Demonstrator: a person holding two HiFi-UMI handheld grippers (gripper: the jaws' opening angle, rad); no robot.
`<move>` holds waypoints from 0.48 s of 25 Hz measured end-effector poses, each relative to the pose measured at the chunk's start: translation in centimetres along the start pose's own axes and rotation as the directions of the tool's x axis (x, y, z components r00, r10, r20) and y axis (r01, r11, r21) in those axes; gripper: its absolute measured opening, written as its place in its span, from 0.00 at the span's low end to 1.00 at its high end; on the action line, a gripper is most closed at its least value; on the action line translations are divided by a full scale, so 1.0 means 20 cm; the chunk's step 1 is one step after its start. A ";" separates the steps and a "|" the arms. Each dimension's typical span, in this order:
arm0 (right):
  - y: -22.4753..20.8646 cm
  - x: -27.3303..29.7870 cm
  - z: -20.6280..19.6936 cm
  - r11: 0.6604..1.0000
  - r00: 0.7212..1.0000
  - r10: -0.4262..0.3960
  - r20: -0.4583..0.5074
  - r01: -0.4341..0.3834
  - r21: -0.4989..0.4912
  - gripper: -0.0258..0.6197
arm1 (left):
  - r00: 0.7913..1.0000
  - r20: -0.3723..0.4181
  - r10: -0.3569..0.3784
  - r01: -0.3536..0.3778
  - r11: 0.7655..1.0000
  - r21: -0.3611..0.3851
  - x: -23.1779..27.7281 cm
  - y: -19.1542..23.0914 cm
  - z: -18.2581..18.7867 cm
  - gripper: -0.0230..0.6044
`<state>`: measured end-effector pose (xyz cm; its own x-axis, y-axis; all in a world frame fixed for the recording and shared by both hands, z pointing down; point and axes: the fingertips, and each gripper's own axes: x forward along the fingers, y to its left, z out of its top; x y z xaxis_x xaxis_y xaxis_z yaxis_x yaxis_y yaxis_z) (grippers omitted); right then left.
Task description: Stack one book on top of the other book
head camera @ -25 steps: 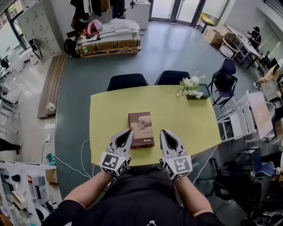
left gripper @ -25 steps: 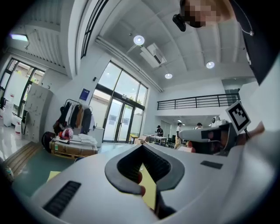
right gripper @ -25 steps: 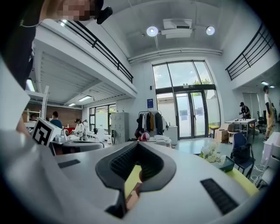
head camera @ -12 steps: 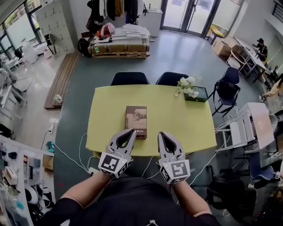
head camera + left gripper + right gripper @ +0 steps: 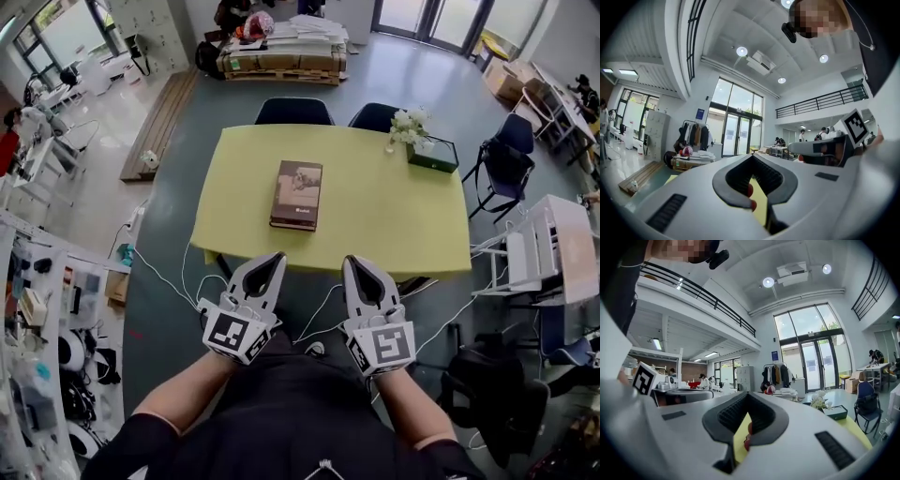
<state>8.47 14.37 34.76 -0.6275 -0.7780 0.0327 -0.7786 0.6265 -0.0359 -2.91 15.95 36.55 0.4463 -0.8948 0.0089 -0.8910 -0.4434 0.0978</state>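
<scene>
A brown book [image 5: 297, 194] lies flat on the yellow table [image 5: 394, 225], left of its middle. Its dark side edge looks thick, and I cannot tell whether a second book lies under it. My left gripper [image 5: 276, 258] and right gripper [image 5: 352, 263] hang side by side in front of the table's near edge, over the floor and well apart from the book. Both are shut and hold nothing. The left gripper [image 5: 752, 158] and the right gripper [image 5: 746, 395] point level across the room in their own views, with a strip of yellow table showing through the gap behind the closed tips.
Two dark chairs [image 5: 293, 111] stand at the table's far side. White flowers in a green box [image 5: 433, 155] sit on its far right corner. Cables [image 5: 169, 281] run over the floor at the left, a white rack [image 5: 548, 253] and an office chair [image 5: 506, 159] stand at the right.
Both grippers have drawn back from over the table's near part to in front of its edge. The book and table now sit farther away and higher in the head view. Both jaws stay shut.
</scene>
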 end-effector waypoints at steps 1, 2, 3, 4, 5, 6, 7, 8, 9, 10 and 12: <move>0.01 -0.04 0.00 1.000 1.000 0.008 0.000 -0.008 0.006 0.06 | 1.000 -0.001 0.006 -0.006 1.000 0.006 -0.04 -0.03 0.01 0.05; 0.02 -0.07 -0.01 1.000 1.000 0.017 0.000 -0.017 0.014 0.06 | 1.000 -0.001 0.006 -0.006 1.000 0.013 -0.07 -0.05 0.01 0.05; 0.04 -0.09 -0.01 0.999 1.000 0.024 0.003 -0.025 0.024 0.06 | 1.000 -0.001 0.004 -0.004 1.000 0.021 -0.10 -0.07 0.01 0.05; 0.06 -0.11 -0.02 0.999 0.999 0.032 0.006 -0.032 0.032 0.06 | 1.000 -0.002 0.001 -0.001 1.000 0.029 -0.13 -0.09 0.01 0.05; 0.08 -0.13 -0.02 0.999 0.999 0.039 0.009 -0.039 0.035 0.06 | 1.000 -0.005 0.000 0.000 0.999 0.035 -0.15 -0.10 0.00 0.05; 0.10 -0.14 -0.03 0.998 0.999 0.043 0.011 -0.043 0.034 0.06 | 1.000 -0.009 0.002 -0.001 0.999 0.038 -0.18 -0.10 -0.01 0.05; 0.12 -0.16 -0.04 0.999 0.999 0.043 0.013 -0.043 0.031 0.06 | 1.000 -0.011 0.004 -0.004 0.999 0.037 -0.20 -0.10 -0.01 0.05; 0.13 -0.17 -0.04 0.999 0.999 0.039 0.017 -0.040 0.029 0.06 | 1.000 -0.013 0.006 -0.005 0.999 0.033 -0.22 -0.10 -0.02 0.05; 0.14 -0.19 -0.03 0.999 0.999 0.033 0.021 -0.033 0.028 0.06 | 1.000 -0.012 0.005 -0.004 1.000 0.030 -0.22 -0.10 -0.02 0.05; 0.15 -0.20 -0.03 0.999 0.999 0.025 0.024 -0.026 0.029 0.06 | 1.000 -0.009 0.000 0.000 1.000 0.028 -0.22 -0.10 -0.01 0.05; 0.16 -0.22 -0.03 0.999 1.000 0.007 0.025 -0.008 0.033 0.06 | 1.000 0.003 -0.016 0.016 1.000 0.025 -0.22 -0.10 0.00 0.05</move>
<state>8.79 19.79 35.20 -0.6328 -0.7743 0.0070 -0.7728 0.6310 -0.0689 -3.14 20.73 36.25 0.4604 -0.8877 0.0043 -0.8855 -0.4589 0.0730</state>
